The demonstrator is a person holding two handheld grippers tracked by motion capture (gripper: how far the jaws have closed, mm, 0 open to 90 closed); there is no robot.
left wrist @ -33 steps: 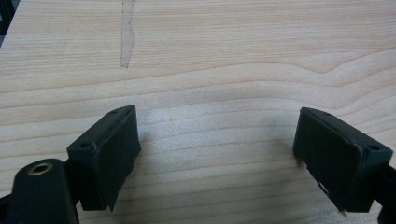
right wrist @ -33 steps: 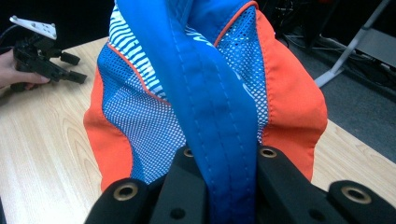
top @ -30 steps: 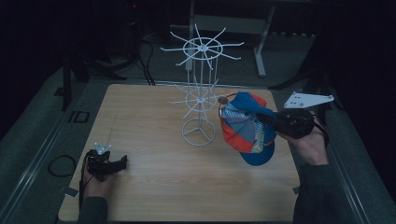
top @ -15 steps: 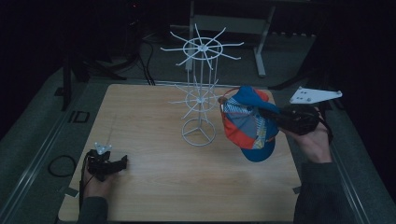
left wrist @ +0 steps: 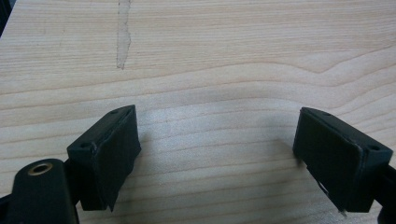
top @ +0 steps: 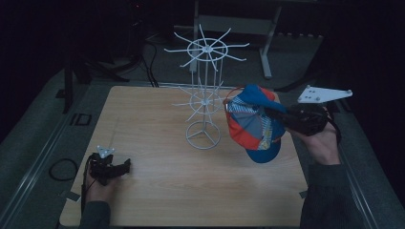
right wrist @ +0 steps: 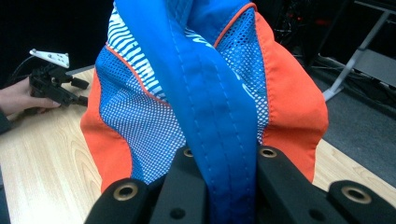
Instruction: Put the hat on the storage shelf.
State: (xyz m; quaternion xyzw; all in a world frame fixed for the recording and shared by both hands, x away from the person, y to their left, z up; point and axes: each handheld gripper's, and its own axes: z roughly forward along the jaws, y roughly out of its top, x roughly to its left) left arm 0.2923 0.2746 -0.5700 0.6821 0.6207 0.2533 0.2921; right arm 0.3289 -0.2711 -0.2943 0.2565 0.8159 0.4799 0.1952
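So the step in hand looks like hanging the cap (top: 255,125) on the white wire rack (top: 204,102). The right claw (right wrist: 223,179) is clenched on a fold of the cap's blue fabric, holding it up in the air just right of the rack's lower ring of spokes, above the right side of the counter (top: 157,186). In the high view the cap sits close to the spoke tips, though whether it's actually touching one is hard to call.

The left claw (left wrist: 219,149) is parked down at the near-left corner of the counter, jaws spread wide with nothing between them but bare wood.

Next move, by the look of it: swing the cap's opening or back strap over one of those thin spokes, then let go. That'll take some care, since the spokes are skinny and the cap is floppy.

Materials-wise: the cap is soft cloth, orange and blue panels with white-dotted mesh sections and a stitched blue band. The rack is thin white wire, two tiers of radiating spokes on a central post with a round ring base. The counter is pale wood with visible grain.
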